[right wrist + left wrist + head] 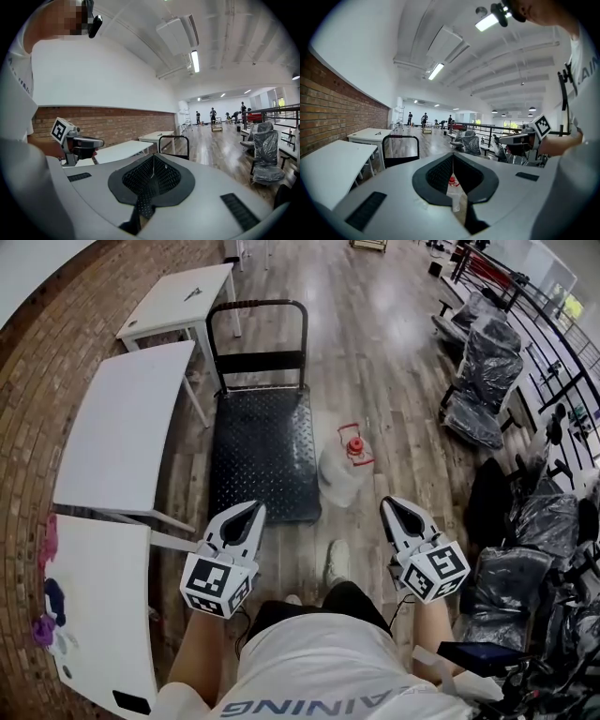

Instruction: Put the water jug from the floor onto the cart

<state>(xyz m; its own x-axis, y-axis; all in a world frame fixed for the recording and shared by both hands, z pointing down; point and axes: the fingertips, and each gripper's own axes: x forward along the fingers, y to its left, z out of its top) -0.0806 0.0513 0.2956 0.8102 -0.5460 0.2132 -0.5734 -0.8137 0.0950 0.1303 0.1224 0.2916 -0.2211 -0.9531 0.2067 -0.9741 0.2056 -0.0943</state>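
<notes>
Jug place: the water jug point(342, 474) stands on the floor point(394, 409), just beside the right edge of the cart point(253, 437), near its near right corner. It is not yet on the deck.
Jug axis: I read the long axis as upright, with the red cap point(355, 446) and the carry handle on top.
Direction from fingers: the jug lies ahead of both my grippers, between them and well below their line. In the left gripper view it shows only low down, through the slit under the fingers point(433, 173).
Nearer hand: I judge the right gripper point(390, 506) nearer. The left gripper point(255, 512) hangs by the cart's near edge, a little further from the jug.
Left fingers: closed tip to tip, gripping nothing.
Right fingers: closed as well, with nothing between the pads point(136, 178).
Counts: one jug, one cart, two grippers, both empty.
Next move, as I judge it: open the fingers, drop to the jug's neck or sides, then lift it left over the cart's right edge.
</notes>
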